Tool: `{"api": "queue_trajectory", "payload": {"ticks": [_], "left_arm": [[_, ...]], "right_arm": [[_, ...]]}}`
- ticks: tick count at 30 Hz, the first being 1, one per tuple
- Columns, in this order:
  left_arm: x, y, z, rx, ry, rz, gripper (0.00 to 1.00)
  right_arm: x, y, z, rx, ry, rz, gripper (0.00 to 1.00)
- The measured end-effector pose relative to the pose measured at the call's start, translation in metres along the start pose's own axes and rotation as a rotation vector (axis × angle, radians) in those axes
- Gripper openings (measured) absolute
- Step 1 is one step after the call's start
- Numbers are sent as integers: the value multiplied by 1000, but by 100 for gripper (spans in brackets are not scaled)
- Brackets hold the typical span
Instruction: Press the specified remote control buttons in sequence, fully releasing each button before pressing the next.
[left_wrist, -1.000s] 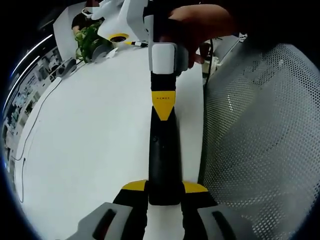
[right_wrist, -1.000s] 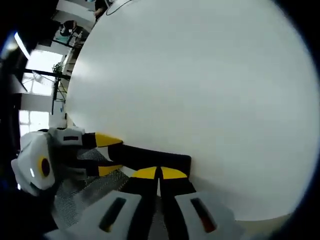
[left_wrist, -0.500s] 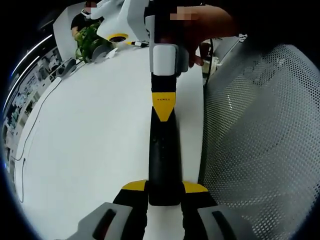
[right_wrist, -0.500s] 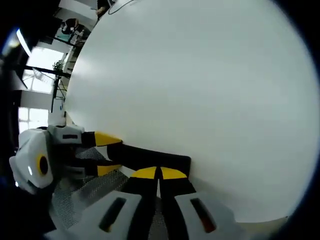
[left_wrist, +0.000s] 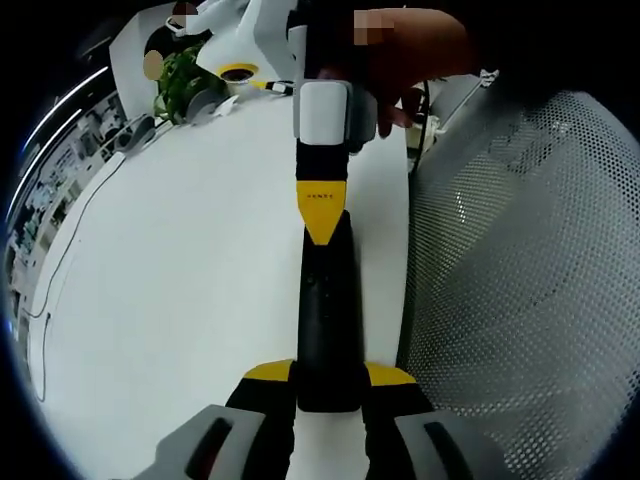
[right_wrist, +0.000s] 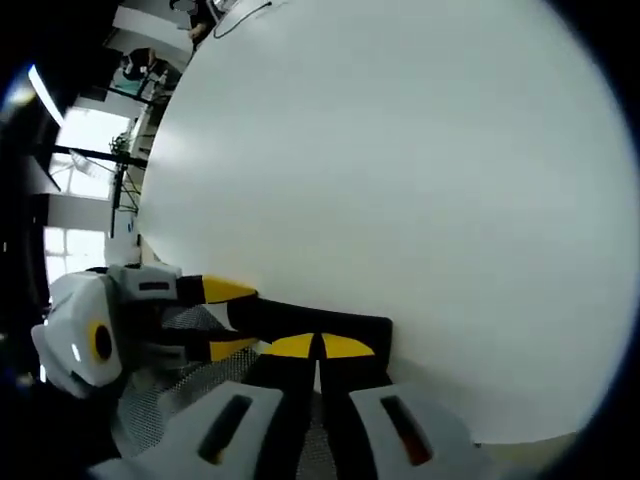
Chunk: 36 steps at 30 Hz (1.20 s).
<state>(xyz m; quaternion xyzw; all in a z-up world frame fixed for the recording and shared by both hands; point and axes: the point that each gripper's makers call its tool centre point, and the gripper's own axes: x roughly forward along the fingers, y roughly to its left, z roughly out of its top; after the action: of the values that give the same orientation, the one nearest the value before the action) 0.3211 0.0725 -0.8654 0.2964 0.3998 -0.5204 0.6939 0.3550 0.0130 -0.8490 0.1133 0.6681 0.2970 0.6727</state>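
White table (left_wrist: 180, 280) underneath; left gripper (left_wrist: 328, 385) pinches the remote (left_wrist: 327, 320), right gripper (right_wrist: 318, 347) pressed together on it. Push straight down, then lift fully clear.

I judge this an office or lab: white table (left_wrist: 180, 300), potted plant (left_wrist: 180, 80) at 11 o'clock, mesh chair (left_wrist: 530, 280).

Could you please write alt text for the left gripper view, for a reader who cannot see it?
The left gripper is shut on a long black remote control above a white table. The right gripper, held by a person's hand, touches its yellow tip to the remote's far end. White perforated mesh is on the right and a green plant beyond.
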Motion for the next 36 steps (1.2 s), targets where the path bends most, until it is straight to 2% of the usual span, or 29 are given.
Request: {"api": "queue_trajectory", "payload": {"ticks": [7,11,17,20,31,36], "left_arm": [[0,0,0,2,3,-1,25],[0,0,0,2,3,-1,25],[0,0,0,2,4,-1,25],[0,0,0,2,4,-1,25],[0,0,0,2,7,-1,25],[0,0,0,0,8,-1,25]], "right_arm": [[6,1,-1,13,5,8,0],[8,0,-2,-6,14,-14,0],[7,-1,2,-10,-16,-14,0],[10,-5,-2,5,10,-21,0],[10,-5,0,-7,-20,-27,0],[11,-4,1,-24,-25,-53,0]]}}
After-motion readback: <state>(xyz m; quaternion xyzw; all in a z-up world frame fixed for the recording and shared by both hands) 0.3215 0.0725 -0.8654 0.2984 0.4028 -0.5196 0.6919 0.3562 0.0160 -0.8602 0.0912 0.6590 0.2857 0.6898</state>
